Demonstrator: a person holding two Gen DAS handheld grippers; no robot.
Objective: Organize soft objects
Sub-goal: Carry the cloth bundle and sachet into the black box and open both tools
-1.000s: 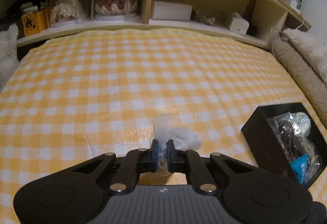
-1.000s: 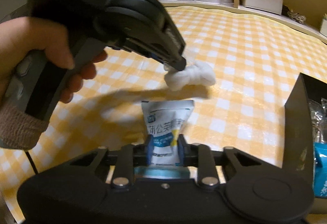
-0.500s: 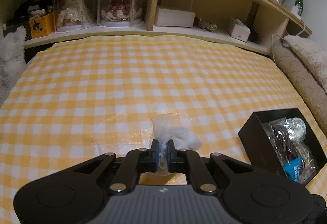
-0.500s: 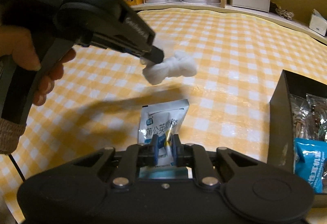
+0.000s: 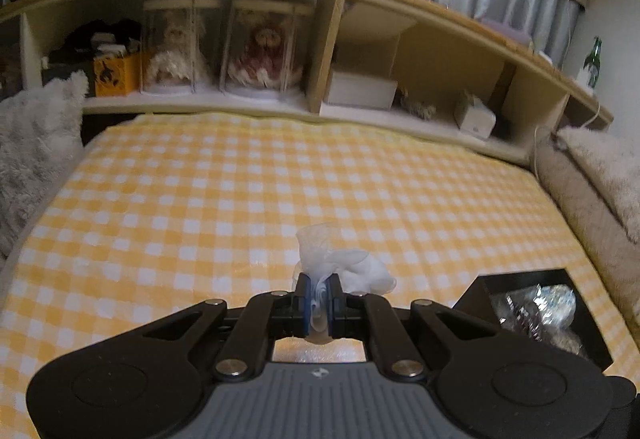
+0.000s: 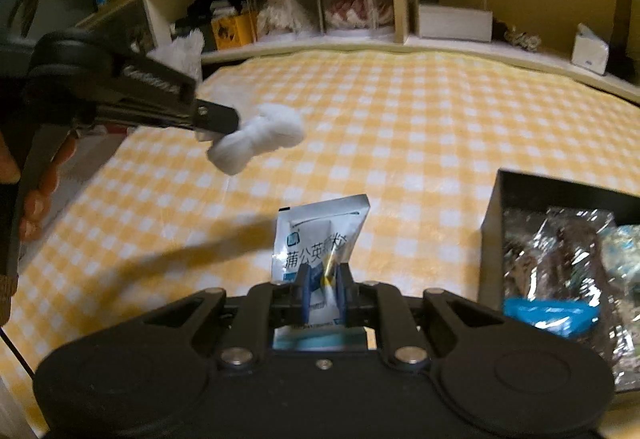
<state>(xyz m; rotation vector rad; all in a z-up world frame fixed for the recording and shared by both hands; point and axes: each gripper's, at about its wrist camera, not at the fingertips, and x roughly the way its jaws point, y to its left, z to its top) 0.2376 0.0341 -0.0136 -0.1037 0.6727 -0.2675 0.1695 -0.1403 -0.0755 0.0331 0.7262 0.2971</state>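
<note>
Grippers hover above a yellow checked cloth (image 5: 224,199): left gripper (image 5: 319,301) pinches a white wad (image 5: 344,267), right gripper (image 6: 325,289) pinches a sachet (image 6: 320,235), beside a black box (image 6: 560,259) of packets.

**Both loads lifted higher off the cloth**

The left gripper (image 5: 319,299) has risen with its white wad (image 5: 348,267), the checked cloth (image 5: 200,207) dropping away beneath; the right gripper (image 6: 323,289) has lifted and tilted its sachet (image 6: 320,235) too
</note>
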